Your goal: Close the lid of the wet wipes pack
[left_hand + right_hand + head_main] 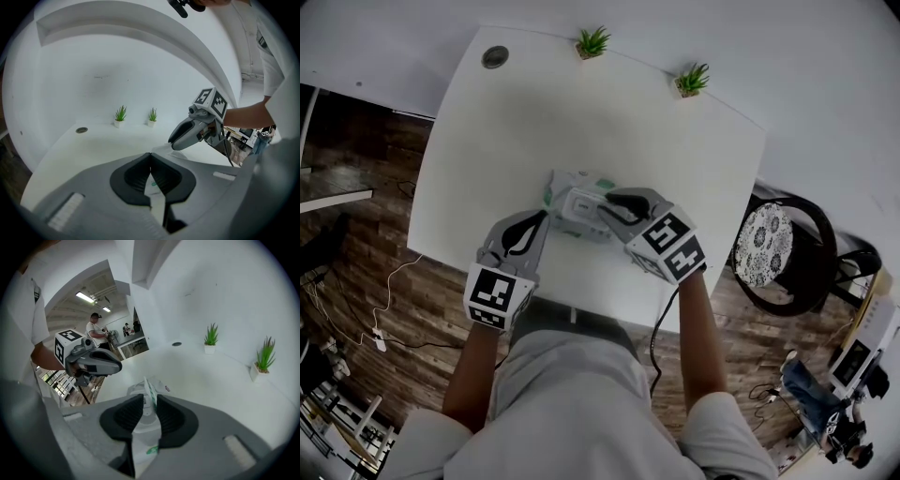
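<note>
The white and green wet wipes pack (577, 199) lies in the middle of the white table (516, 122). My left gripper (542, 217) comes at it from the near left; in the left gripper view its tips (150, 157) meet, with the pack's edge (153, 183) caught between the pads. My right gripper (607, 204) reaches over the pack from the right. In the right gripper view the thin lid flap (149, 391) stands upright between its nearly closed jaws (148, 398), and the pack's body (145, 437) shows below.
Two small potted plants (592, 42) (692, 81) stand at the table's far edge, and a round grommet (495, 57) sits in the far left corner. A chair with a patterned seat (766, 246) stands to the right. Cables lie on the wood floor (366, 300).
</note>
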A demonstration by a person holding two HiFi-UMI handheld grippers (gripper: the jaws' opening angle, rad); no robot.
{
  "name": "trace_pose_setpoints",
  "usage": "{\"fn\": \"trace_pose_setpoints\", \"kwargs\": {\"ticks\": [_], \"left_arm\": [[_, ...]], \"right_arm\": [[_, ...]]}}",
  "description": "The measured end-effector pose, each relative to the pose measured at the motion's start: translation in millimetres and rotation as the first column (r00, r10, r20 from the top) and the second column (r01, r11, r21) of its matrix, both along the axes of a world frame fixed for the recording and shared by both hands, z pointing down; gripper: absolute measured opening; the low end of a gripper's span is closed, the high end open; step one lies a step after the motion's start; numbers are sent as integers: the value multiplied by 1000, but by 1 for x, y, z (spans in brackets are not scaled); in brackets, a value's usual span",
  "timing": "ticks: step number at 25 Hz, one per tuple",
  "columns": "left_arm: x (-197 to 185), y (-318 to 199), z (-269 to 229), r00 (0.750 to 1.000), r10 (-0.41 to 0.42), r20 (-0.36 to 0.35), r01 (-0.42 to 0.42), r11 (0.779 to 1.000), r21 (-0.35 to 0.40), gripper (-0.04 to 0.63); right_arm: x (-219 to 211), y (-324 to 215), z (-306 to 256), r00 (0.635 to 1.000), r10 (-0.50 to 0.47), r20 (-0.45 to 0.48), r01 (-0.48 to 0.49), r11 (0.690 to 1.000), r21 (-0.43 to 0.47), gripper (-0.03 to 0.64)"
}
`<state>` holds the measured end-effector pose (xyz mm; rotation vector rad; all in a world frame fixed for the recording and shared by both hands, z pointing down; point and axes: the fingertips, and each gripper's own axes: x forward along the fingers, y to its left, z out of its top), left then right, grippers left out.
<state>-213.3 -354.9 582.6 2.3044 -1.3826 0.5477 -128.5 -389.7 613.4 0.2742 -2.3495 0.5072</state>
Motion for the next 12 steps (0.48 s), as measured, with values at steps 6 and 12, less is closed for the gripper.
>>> {"fn": "trace_pose_setpoints", "kwargs": {"ticks": [6,12], "left_arm": [[5,9,-5,1000,8,-1,-8,1000,7,9],[6,19,-3,1000,14,2,-14,1000,2,9]], "right_arm": [[-17,32,1,998,-62,13,63,998,-20,95],[-21,45,18,998,-65,-24,65,997,-31,97]]}}
